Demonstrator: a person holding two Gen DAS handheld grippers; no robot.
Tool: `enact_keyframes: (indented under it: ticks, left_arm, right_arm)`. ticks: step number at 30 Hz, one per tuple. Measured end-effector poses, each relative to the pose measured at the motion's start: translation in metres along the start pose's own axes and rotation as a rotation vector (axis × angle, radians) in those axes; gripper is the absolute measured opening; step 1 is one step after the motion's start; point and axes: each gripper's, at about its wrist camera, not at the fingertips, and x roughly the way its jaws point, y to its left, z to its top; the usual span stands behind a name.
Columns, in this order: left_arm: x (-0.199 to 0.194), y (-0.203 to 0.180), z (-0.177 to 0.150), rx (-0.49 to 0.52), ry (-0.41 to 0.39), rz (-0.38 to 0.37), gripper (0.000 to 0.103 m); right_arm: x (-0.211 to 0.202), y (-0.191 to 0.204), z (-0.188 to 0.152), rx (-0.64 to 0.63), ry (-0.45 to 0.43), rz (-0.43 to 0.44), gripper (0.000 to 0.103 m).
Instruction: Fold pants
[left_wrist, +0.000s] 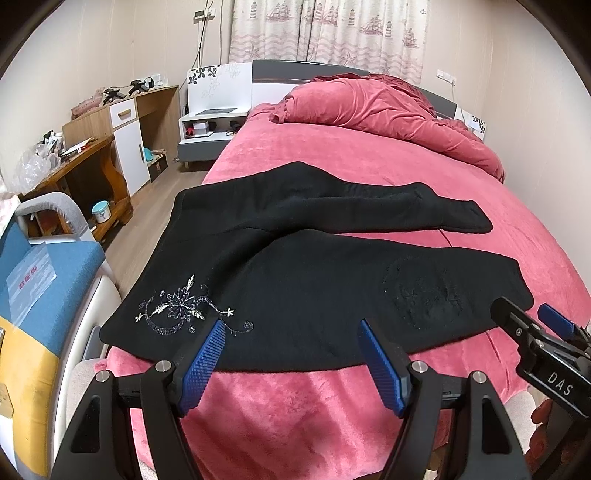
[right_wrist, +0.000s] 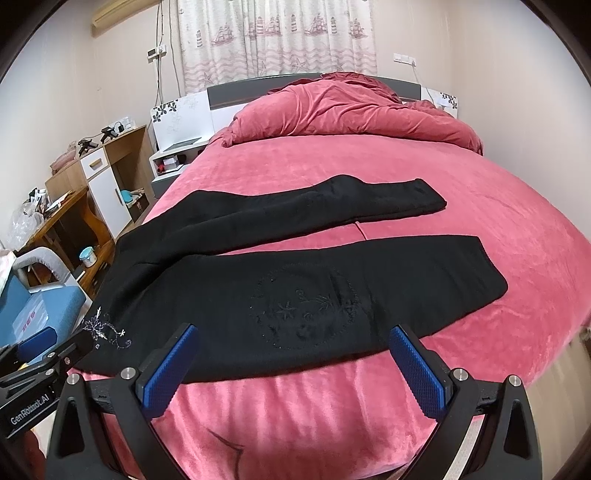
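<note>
A bedroom with pale walls and ship-and-lighthouse print curtains (left_wrist: 325, 29) is framing a bed (left_wrist: 332, 413) covered in a pink-red plush blanket, with a bundled duvet (left_wrist: 388, 110) of the same colour lying heaped against the grey headboard (right_wrist: 236, 90). Black pants (left_wrist: 295, 280) are lying spread flat across the near part of the bed, waist toward the left edge and both legs running to the right, the far leg angling away so that a strip of blanket is showing between the two. A silver floral embroidery (left_wrist: 184, 308) is showing near the waist, and a dark tone-on-tone embroidered patch (right_wrist: 306, 310) is sitting midway along the near leg. The left gripper (left_wrist: 291, 365) is hovering at the near hem side of the pants with its blue-padded fingers spread wide apart and holding nothing; the right gripper (right_wrist: 291, 369) is hovering just beside it to the right, likewise wide apart and empty, over the blanket edge below the near leg. Each gripper is appearing at the margin of the other's view. To the left of the bed, a wooden desk (left_wrist: 88, 162) piled with clutter, a white-and-wood cabinet (left_wrist: 129, 136), a white nightstand (left_wrist: 207, 125) and a blue-cushioned chair (left_wrist: 48, 266) are lining the wall.
</note>
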Motion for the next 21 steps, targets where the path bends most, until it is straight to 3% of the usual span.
enact_keyframes:
  ticks: [21]
  left_arm:
    - [0.0078, 0.0007, -0.0035, -0.001, 0.021, 0.013, 0.076]
  right_arm:
    - [0.0056, -0.0021, -0.0014, 0.003, 0.020, -0.005, 0.103]
